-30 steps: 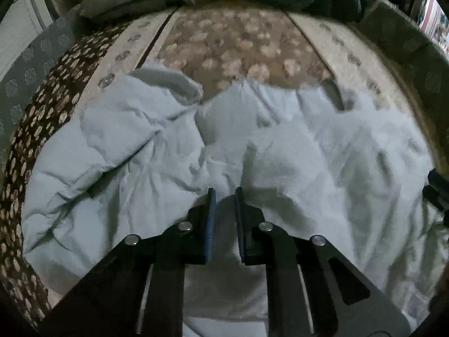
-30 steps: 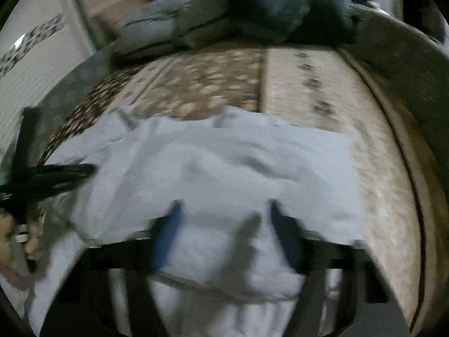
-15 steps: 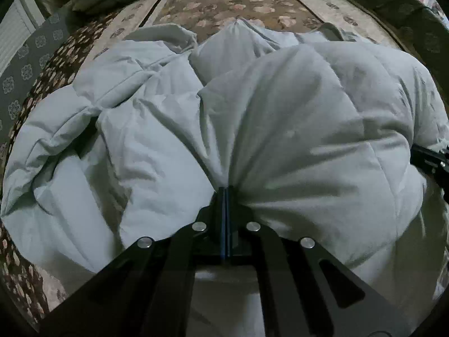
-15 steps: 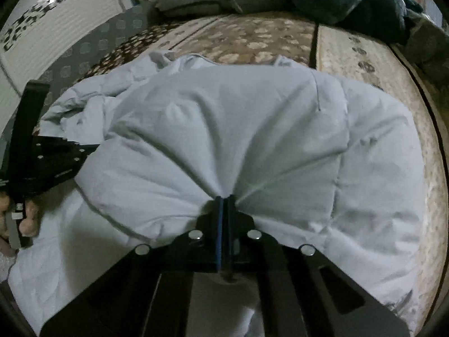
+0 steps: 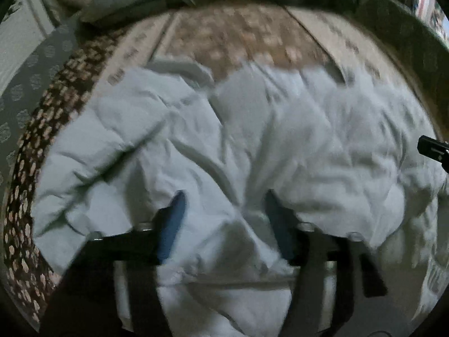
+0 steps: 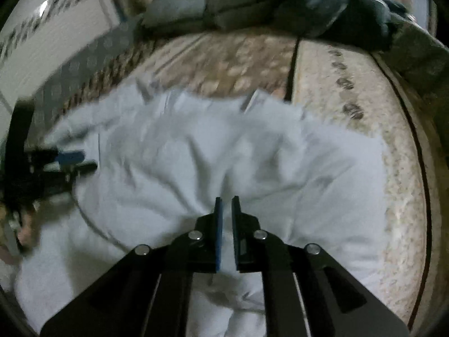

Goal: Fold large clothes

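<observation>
Pale blue-white quilted cloth, a large padded garment [image 5: 252, 146], lies crumpled across a bed cover [image 5: 247, 39] printed with tan and brown blossoms, filling the middle of both wrist views. In the left view its wrinkled bulk spreads from nine o'clock round to three o'clock, with the patterned cover showing beyond it toward twelve o'clock and down the edge at eight o'clock.

The left gripper [image 5: 224, 210] sits at six o'clock with its jaws spread wide and opening. Folds of the garment bulge up into the gap between the two blue-lined fingers [image 5: 172, 224], but the pads stand clear of it on both sides, so nothing is pinched. That view is blurred.

The right gripper [image 6: 226, 216] also sits at six o'clock in its own view, above the garment's near part. Its jaws stand only a narrow slit apart and are opening; pale cloth shows through the slit behind the tips, and no fold is caught between them. In the left view a black part of this gripper pokes in at three o'clock.

In the right view the left gripper appears at nine o'clock, at the garment's edge, with part of a hand [image 6: 25, 233] below it at eight o'clock. Grey and dark pillows [image 6: 252, 2] are heaped at twelve o'clock.
</observation>
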Available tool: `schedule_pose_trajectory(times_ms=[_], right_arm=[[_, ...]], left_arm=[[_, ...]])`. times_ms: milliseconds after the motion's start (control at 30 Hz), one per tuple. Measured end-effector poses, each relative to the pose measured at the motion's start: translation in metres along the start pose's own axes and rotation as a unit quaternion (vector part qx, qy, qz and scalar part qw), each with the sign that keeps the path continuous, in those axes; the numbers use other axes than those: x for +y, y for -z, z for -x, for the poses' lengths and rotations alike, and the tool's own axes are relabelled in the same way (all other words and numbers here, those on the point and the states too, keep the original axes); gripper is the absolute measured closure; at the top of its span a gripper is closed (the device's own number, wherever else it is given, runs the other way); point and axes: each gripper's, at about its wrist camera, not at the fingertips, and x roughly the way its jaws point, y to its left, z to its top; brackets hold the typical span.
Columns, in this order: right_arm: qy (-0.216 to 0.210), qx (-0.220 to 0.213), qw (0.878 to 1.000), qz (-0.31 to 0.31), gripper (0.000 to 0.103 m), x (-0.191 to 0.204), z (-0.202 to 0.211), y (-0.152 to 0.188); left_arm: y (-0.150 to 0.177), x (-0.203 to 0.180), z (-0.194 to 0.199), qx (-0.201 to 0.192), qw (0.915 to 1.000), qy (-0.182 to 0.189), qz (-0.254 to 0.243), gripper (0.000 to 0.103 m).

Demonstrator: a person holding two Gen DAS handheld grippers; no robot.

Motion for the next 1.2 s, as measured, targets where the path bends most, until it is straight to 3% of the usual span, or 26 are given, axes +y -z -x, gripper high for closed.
schedule_pose_trajectory(times_ms=[100,167,233,433,633,667,700,767,800,833,900,1067,1200], right_arm=[[0.029,0.007,0.999,-0.013,0.095,-0.009,-0.019,-0.021],[0.044,0.023,0.999,-0.011,0.095,-0.010,-0.039,-0.028],[0.060,0.047,0.997,0.005,0.096,-0.008,-0.057,-0.027],[0.064,0.059,0.996,0.014,0.098,-0.012,-0.080,-0.010],[0.050,0.048,0.998,-0.002,0.100,-0.013,-0.066,-0.009],[0.050,0.040,0.998,0.000,0.096,-0.012,-0.057,-0.008],[0.050,0.031,0.998,0.005,0.095,-0.010,-0.048,-0.006],[0.050,0.018,0.998,0.018,0.095,-0.006,-0.030,-0.001],[0.052,0.019,0.998,0.022,0.094,-0.004,-0.024,0.004],[0.051,0.020,0.998,0.024,0.090,-0.005,-0.020,0.006],[0.054,0.019,0.998,0.031,0.058,-0.002,-0.015,0.013],[0.064,0.014,0.996,0.061,0.050,0.007,-0.015,0.020],[0.072,0.014,0.994,0.080,0.046,0.010,-0.022,0.020]], left_arm=[[-0.018,0.001,-0.006,0.001,0.9999,0.006,0.008,0.047],[-0.025,-0.001,-0.018,0.010,0.9999,0.002,0.004,0.070],[-0.028,-0.005,-0.040,0.038,0.9993,0.002,0.001,0.082],[-0.021,-0.006,-0.064,0.042,0.9991,0.010,-0.003,0.084],[-0.021,-0.002,-0.058,0.053,0.9986,0.004,0.005,0.083],[-0.022,-0.004,-0.054,0.050,0.9987,0.000,0.005,0.083],[-0.023,-0.003,-0.045,0.043,0.9991,-0.002,0.003,0.078],[-0.023,0.001,-0.031,0.025,0.9996,-0.009,0.003,0.035],[-0.022,0.008,-0.020,0.009,0.9996,-0.026,0.003,0.028],[-0.023,0.013,-0.013,0.000,0.9993,-0.036,0.000,0.025],[-0.025,0.029,-0.003,-0.005,0.9986,-0.052,-0.006,0.025],[-0.044,0.087,-0.016,0.012,0.9973,-0.068,0.023,0.021],[-0.059,0.105,-0.050,0.038,0.9953,-0.087,0.020,0.021]])
